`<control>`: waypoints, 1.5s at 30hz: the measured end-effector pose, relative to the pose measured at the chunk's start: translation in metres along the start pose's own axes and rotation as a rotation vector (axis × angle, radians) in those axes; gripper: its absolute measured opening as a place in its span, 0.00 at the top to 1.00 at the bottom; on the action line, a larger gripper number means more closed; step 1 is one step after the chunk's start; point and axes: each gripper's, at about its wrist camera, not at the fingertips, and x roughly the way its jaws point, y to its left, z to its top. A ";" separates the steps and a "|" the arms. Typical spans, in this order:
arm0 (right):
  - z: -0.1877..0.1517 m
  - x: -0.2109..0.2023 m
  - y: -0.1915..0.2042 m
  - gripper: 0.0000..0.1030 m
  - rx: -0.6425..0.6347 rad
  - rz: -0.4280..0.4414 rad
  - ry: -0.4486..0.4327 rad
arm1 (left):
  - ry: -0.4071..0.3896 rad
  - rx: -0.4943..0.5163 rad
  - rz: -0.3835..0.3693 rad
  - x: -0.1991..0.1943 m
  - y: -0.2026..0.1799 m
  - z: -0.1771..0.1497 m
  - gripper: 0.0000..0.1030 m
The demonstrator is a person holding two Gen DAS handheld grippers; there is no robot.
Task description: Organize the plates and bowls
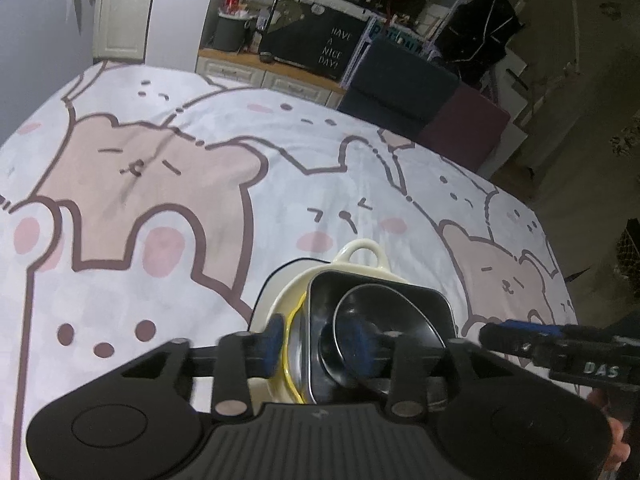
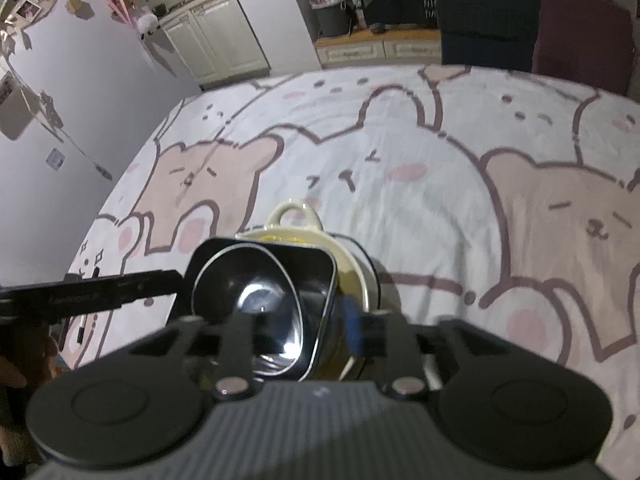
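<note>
A stack of dishes stands on the bear-print cloth [image 1: 160, 184]. A cream dish with a loop handle [image 1: 358, 254] is at the bottom, with a yellow-rimmed piece [image 1: 294, 320] in it. Above that sit a black square bowl [image 1: 400, 284] and a round black bowl [image 1: 384, 320]. My left gripper [image 1: 318, 342] is open and straddles the stack's left rim, one blue pad outside and one inside the round bowl. My right gripper [image 2: 296, 332] is open over the right rim of the square bowl [image 2: 304, 260], with its blue pad [image 2: 354, 328] outside. Each gripper shows in the other's view, the right one [image 1: 520, 340] and the left one [image 2: 100, 288].
The cloth spreads wide to the left and beyond the stack. At its far edge stand a dark blue seat back [image 1: 400, 80] and a maroon one [image 1: 464, 128]. A grey wall [image 2: 80, 100] borders the left side. A person's hand [image 2: 24, 360] holds the left gripper.
</note>
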 end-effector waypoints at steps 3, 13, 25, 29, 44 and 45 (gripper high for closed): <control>-0.003 -0.011 0.003 0.33 -0.010 -0.027 -0.046 | -0.018 0.020 0.012 -0.008 0.000 -0.003 0.29; -0.027 -0.055 0.013 0.02 -0.042 -0.130 -0.223 | -0.139 0.081 0.017 -0.052 -0.003 -0.026 0.00; -0.087 -0.097 0.028 0.01 -0.076 -0.155 -0.396 | -0.230 0.130 0.028 -0.097 -0.011 -0.070 0.00; -0.104 -0.101 0.032 0.01 -0.067 -0.162 -0.422 | -0.243 0.170 0.033 -0.105 -0.016 -0.088 0.00; -0.157 -0.104 0.038 0.01 -0.078 -0.227 -0.458 | -0.311 0.289 0.149 -0.117 -0.022 -0.136 0.00; -0.160 -0.104 0.039 0.01 -0.080 -0.230 -0.461 | -0.311 0.296 0.149 -0.117 -0.023 -0.138 0.00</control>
